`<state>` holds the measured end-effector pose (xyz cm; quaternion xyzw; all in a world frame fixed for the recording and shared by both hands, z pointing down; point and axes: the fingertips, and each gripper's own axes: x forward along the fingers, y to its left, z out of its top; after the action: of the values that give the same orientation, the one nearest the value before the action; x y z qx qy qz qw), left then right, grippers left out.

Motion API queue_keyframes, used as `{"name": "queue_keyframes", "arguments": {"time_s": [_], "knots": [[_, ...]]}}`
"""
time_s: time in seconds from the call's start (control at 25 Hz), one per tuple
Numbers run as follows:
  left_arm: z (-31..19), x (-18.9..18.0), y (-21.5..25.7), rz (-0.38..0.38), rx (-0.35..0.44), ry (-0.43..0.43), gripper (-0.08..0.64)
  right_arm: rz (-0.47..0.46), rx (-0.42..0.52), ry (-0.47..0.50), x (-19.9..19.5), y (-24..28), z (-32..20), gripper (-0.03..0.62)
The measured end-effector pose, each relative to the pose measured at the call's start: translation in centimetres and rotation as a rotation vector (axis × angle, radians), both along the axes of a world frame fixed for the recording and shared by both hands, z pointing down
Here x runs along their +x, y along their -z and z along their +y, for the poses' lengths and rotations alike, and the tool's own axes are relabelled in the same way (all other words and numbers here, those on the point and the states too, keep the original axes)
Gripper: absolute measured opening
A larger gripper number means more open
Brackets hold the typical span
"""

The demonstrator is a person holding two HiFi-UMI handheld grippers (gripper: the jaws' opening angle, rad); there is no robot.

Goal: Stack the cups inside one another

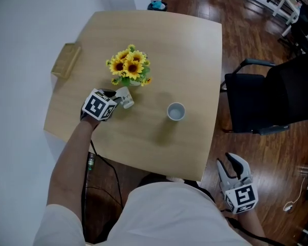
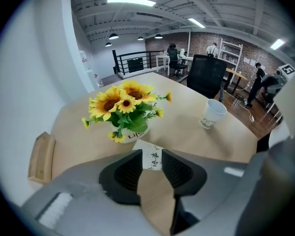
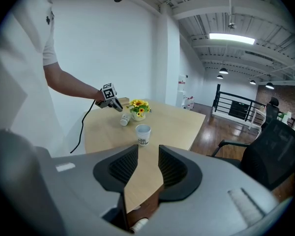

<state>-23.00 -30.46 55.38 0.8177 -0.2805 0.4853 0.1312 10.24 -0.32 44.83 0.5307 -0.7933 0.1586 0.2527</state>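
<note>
Two white paper cups are on the wooden table (image 1: 185,50). One cup (image 1: 176,111) (image 2: 212,113) (image 3: 143,134) stands upright near the middle. The other cup (image 1: 126,98) (image 2: 153,157) (image 3: 124,118) lies on its side next to the flower pot. My left gripper (image 1: 118,97) (image 2: 152,165) points down at this lying cup, open, and the cup shows in the gap just past its fingertips, with no pad pressing on it. Off the table's near right corner, my right gripper (image 1: 231,164) (image 3: 148,161) hangs open with nothing between its jaws.
A pot of sunflowers (image 1: 129,68) (image 2: 123,107) stands just beyond the lying cup. A wooden block (image 1: 65,60) (image 2: 39,156) sits at the table's left edge. A black office chair (image 1: 269,99) stands to the right of the table. A cable hangs down from my left arm.
</note>
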Motion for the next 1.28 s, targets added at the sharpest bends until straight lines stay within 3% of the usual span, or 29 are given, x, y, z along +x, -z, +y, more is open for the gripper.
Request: {"name": "queue_keyframes", "arguments": {"time_s": [0.2, 0.48, 0.68, 1.04, 1.28], "knots": [[-2.5, -0.5, -1.3, 0.017, -0.045, -0.005, 0.164, 0.011, -0.018, -0.025, -0.4, -0.3, -0.3, 0.137], [-3.8, -0.1, -4.1, 0.099, -0.229, -0.048, 0.189, 0.030, -0.047, -0.059, -1.0, -0.6, -0.3, 0.137], [-3.3, 0.8, -4.0, 0.170, -0.332, -0.089, 0.117, 0.039, -0.058, -0.070, -1.6, -0.7, -0.5, 0.137], [0.1, 1.3, -1.9, 0.164, -0.303, -0.167, 0.038, 0.025, -0.042, -0.048, -1.7, -0.7, -1.1, 0.137], [2.3, 1.8, -1.1, 0.114, -0.248, -0.198, 0.015, 0.011, -0.020, -0.011, -1.4, -0.5, -1.0, 0.137]]}}
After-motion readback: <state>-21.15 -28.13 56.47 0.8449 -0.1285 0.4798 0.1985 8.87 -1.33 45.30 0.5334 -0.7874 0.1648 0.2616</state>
